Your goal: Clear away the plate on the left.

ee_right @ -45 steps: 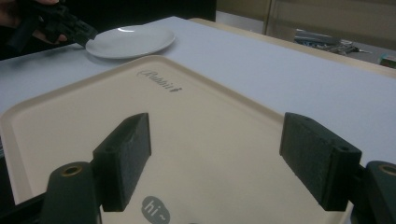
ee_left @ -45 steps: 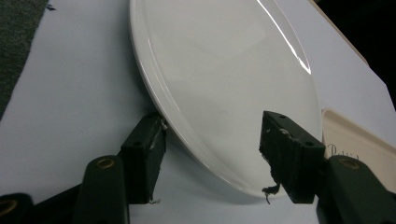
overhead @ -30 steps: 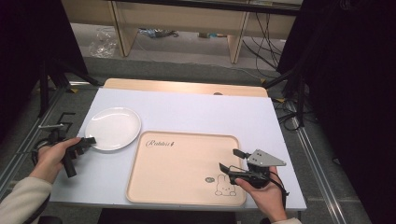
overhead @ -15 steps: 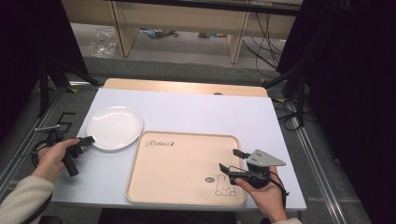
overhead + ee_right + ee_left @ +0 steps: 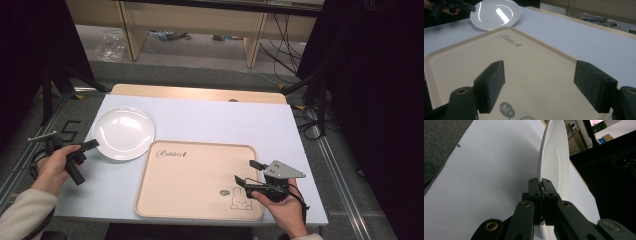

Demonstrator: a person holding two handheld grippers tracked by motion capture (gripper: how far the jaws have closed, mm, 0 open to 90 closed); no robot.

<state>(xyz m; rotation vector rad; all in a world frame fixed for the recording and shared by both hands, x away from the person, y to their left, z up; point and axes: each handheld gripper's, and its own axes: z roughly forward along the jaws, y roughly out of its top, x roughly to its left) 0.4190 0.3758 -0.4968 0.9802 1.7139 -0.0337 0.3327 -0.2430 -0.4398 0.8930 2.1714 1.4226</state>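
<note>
White plate (image 5: 123,132) sits on the white tabletop (image 5: 210,120), at the left, just beside the upper-left corner of the beige tray (image 5: 197,180). Plate rim and tray edge are very close; cannot tell whether they touch.

Left gripper (image 5: 90,146): held in the left hand (image 5: 54,167) at the left edge of the tabletop. Its 2 fingers (image 5: 548,190) are pressed together on the plate's near-left rim, 1 above and 1 below the rim, as seen in the left gripper view.

Right gripper (image 5: 246,172): held in the right hand (image 5: 286,207) over the tray's lower-right corner, by the printed rabbit drawing (image 5: 241,200). Its fingers (image 5: 491,83) stand wide apart with nothing between them, and the tray surface shows through the gap. Grey 3-cornered plate (image 5: 283,170) sits on top of it.

Tray carries the script "Rabbit" (image 5: 171,154) near its upper-left corner and a "hi~" bubble (image 5: 507,109) near the rabbit. Nothing lies on the tray.
</note>
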